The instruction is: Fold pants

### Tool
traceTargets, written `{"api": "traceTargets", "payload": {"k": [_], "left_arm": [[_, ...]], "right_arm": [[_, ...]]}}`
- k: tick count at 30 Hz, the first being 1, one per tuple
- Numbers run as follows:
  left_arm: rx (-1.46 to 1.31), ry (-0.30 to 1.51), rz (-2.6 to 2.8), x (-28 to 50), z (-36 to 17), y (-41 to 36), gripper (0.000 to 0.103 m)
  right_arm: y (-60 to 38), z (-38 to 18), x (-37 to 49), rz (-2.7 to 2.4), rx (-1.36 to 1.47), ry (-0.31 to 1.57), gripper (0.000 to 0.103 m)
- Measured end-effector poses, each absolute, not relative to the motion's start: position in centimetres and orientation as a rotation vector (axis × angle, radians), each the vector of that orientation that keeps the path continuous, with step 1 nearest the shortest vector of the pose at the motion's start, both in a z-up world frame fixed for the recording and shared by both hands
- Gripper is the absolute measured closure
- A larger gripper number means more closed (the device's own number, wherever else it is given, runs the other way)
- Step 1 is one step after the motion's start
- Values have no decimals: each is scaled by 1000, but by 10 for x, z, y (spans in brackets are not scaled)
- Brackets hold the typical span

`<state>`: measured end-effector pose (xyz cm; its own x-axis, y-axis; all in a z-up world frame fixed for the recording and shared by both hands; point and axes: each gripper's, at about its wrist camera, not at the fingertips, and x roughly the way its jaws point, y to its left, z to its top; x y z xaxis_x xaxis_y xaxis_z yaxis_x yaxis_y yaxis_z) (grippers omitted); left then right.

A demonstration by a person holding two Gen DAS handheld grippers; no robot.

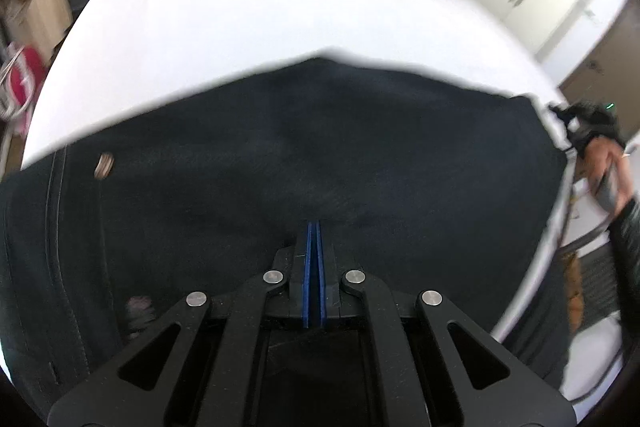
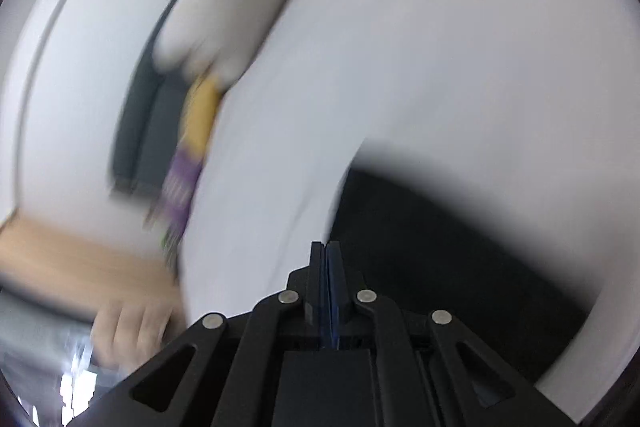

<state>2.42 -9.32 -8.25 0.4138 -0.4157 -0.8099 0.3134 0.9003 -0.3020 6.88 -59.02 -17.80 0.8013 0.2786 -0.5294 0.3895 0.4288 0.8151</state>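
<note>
Pants (image 1: pixel 280 163) of dark cloth are spread across the near part of a white bed (image 1: pixel 248 11), with a metal button (image 1: pixel 104 165) seen beside a seam at the left. The left gripper (image 1: pixel 314 227) is angled steeply down over the cloth, its blue-lined fingers pressed together; whether a fold is pinched cannot be told. The right gripper (image 2: pixel 326 247) is pointed more shallowly across the bed's edge in a blurred view, clenched with nothing visible between its fingers, the pants lying just right of it. A hand (image 1: pixel 612 163) is seen at the bed's right edge. No writing can be read.
</note>
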Motion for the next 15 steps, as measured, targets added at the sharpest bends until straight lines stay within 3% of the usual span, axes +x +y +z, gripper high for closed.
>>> {"api": "traceTargets", "payload": {"k": [4,8,9,15], "left_arm": [[-104,1023,-607,39,-68,-152,101],[-101,1124,-700,64,-99,-211,101],[-91,1152,-692,68,-109,-218,101],[-146,1156,-648,74,-125,-183,102]], "right_arm": [[-476,-203,69,204,1198,784,98],[-404,-236,81,303,1154,930,98],[-394,-239,85,296,1146,953,103],[-459,-242,88,152,1149,888,103]]}}
